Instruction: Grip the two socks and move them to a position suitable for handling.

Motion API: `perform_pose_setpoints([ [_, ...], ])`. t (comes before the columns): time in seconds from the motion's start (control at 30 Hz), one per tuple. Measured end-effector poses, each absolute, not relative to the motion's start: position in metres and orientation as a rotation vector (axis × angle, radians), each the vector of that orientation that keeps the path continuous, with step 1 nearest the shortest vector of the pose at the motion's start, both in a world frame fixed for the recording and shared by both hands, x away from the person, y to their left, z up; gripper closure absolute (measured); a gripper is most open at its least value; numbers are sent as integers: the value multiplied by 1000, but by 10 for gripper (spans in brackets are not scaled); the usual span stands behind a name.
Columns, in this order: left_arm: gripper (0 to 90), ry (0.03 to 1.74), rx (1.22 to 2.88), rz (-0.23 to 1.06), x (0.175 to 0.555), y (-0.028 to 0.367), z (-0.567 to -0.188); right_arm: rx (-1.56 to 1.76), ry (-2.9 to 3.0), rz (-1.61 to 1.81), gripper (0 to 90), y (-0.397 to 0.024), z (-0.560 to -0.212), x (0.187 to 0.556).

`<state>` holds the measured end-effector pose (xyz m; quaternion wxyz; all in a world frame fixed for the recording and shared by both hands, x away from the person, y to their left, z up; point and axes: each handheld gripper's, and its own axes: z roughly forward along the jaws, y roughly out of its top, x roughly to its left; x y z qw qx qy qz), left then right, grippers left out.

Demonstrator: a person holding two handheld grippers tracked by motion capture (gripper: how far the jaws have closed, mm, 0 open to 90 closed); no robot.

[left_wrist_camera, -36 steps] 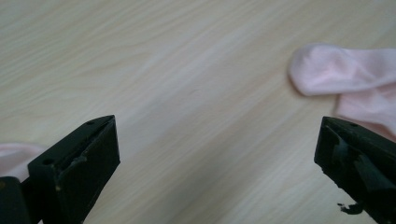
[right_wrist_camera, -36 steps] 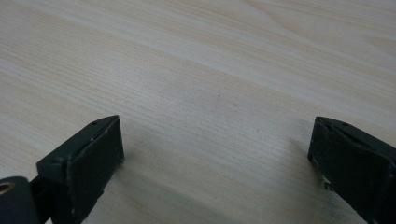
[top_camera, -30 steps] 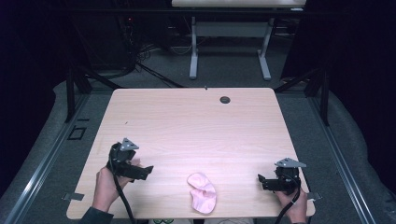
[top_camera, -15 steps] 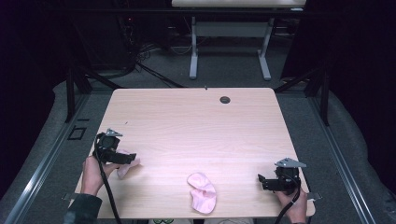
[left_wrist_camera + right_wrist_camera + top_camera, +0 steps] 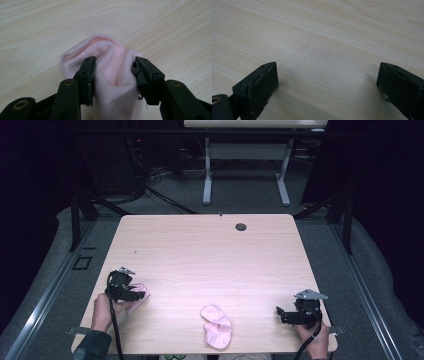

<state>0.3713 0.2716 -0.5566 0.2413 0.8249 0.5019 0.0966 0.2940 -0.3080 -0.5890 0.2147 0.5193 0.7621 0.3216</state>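
Note:
A small pink sock (image 5: 112, 57) lies bunched on the wooden table (image 5: 210, 255) near its front left corner. My left gripper (image 5: 115, 67) has just been closing. Its two black jaws now press the sock's folds from both sides. From above, the left gripper (image 5: 138, 295) points right, with the sock (image 5: 144, 288) at its tips. A second pink sock (image 5: 216, 326) lies crumpled at the front middle of the table, held by nothing. My right gripper (image 5: 280, 314) rests low at the front right and points left. Its jaws (image 5: 327, 82) stand wide apart over bare wood.
A dark round cable hole (image 5: 241, 226) sits near the table's far edge. A white-legged desk (image 5: 245, 165) stands beyond on the grey floor, and black frame posts (image 5: 75, 210) stand at both sides.
My left hand has moved left and down to the table's left side, and its jaws have drawn in around a pink sock there. The right hand has kept still.

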Motion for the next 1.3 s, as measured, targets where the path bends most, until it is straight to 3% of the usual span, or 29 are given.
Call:
perform_pose_setpoints([
  [0.2,602,1383,2252,262,370,271,-558,1441,2114,892,31,-308,-589,294],
  [0.3,726,1381,2244,243,370,272,-558,1442,2110,892,35,-308,-589,294],
  [0.43,784,1388,2243,250,370,271,-557,1441,2112,894,36,-308,-589,294],
  [0.9,784,1227,2165,405,353,247,-487,1441,2110,894,41,-308,-589,294],
  [1.1,784,1085,2157,405,360,207,-457,1441,2110,894,42,-309,-589,294],
  [1.3,783,985,2188,367,370,165,-452,1441,2110,894,41,-309,-589,294],
])
